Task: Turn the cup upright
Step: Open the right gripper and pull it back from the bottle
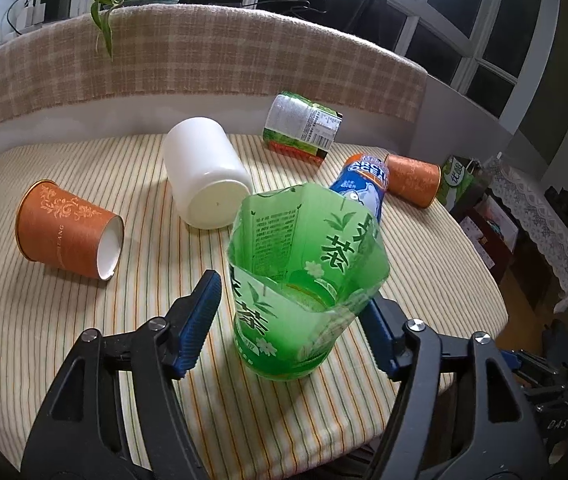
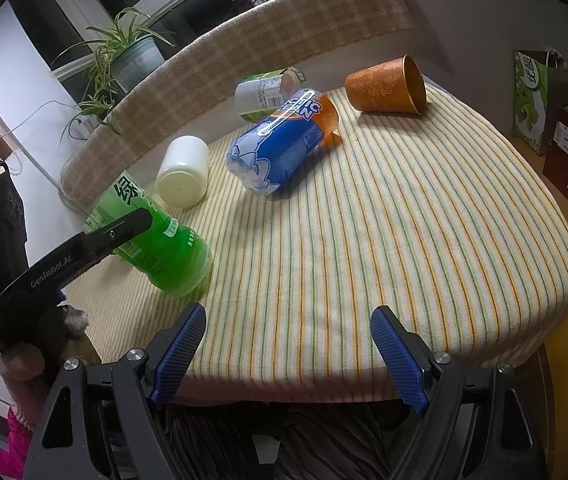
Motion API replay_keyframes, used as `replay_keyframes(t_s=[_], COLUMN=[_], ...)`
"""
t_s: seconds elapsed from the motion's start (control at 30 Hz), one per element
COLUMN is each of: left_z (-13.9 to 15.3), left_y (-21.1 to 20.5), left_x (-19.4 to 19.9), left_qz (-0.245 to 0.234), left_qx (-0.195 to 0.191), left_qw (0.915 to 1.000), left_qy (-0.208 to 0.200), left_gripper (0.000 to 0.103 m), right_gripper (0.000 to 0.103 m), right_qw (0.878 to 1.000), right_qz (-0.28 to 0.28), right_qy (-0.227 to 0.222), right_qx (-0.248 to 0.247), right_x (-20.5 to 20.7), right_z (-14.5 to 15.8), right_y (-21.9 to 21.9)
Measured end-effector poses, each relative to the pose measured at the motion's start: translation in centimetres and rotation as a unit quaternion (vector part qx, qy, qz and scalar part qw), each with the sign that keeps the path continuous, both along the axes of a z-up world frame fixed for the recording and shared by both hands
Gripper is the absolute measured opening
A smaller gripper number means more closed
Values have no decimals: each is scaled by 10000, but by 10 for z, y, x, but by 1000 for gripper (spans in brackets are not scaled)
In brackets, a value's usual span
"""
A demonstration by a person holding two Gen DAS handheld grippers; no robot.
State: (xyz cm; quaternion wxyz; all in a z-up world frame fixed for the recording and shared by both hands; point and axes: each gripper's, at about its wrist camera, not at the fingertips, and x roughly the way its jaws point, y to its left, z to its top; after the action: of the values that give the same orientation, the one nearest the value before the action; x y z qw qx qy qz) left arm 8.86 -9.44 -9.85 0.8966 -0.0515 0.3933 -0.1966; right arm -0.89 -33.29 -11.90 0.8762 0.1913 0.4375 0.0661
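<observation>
A green cup cut from a tea bottle point(image 1: 304, 280) stands upright on the striped tablecloth point(image 1: 63, 340), mouth up. My left gripper point(image 1: 292, 296) is open around its lower half; the left pad point(image 1: 203, 312) stands a small gap away from the cup, and the right pad is mostly hidden behind it. In the right wrist view the same green cup point(image 2: 163, 248) stands at the table's left, with one left-gripper finger point(image 2: 123, 224) alongside it. My right gripper point(image 2: 288, 314) is open over the front table edge with nothing between its fingers.
Lying on their sides: an orange paper cup point(image 1: 67, 228), a white cup point(image 1: 203, 172), a blue bottle-cup point(image 1: 364, 184), a second orange cup point(image 1: 412, 178) and a green-and-white labelled cup point(image 1: 304, 124). A checked backrest point(image 1: 203, 52) runs behind. A gloved hand point(image 2: 23, 356) holds the left gripper.
</observation>
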Motion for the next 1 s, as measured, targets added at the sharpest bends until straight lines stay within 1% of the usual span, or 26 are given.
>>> replay_keyframes(t_s=[0.03,0.17,0.33,0.47,0.6,0.7,0.73,0.87,1.0], left_z=[0,-2,-8,-12,-9,-4,-2,4,5], left_y=[0,0,5,13,26,37,39,46,49], left_x=[-1,-6,-10,-17,-31,-41,-43,-52,-57], left_qz=[-12,-79,-40,2,181,371,407,479,487], left_qx=[-1,59,61,93,211,226,215,221,207], left_qw=[10000,9999,9998,9997,9996,9990,9988,9981,9979], left_qy=[5,36,168,212,58,-134,-172,-325,-361], left_gripper=[80,86,88,88,88,89,90,91,91], right_gripper=[87,87,87,87,87,90,90,90,90], right_qw=[10000,10000,9997,9987,9953,9909,9895,9889,9890], right_qz=[8,34,74,125,158,223,266,361,435], right_qy=[-7,-53,-174,-382,-754,-1058,-1141,-1187,-1189], right_qx=[-7,-49,-179,-324,-585,-796,-843,-817,-769], right_x=[0,-2,-1,-1,-3,-3,-2,4,5], right_z=[1,4,11,21,36,48,51,53,52], right_y=[1,4,9,15,24,33,37,47,54])
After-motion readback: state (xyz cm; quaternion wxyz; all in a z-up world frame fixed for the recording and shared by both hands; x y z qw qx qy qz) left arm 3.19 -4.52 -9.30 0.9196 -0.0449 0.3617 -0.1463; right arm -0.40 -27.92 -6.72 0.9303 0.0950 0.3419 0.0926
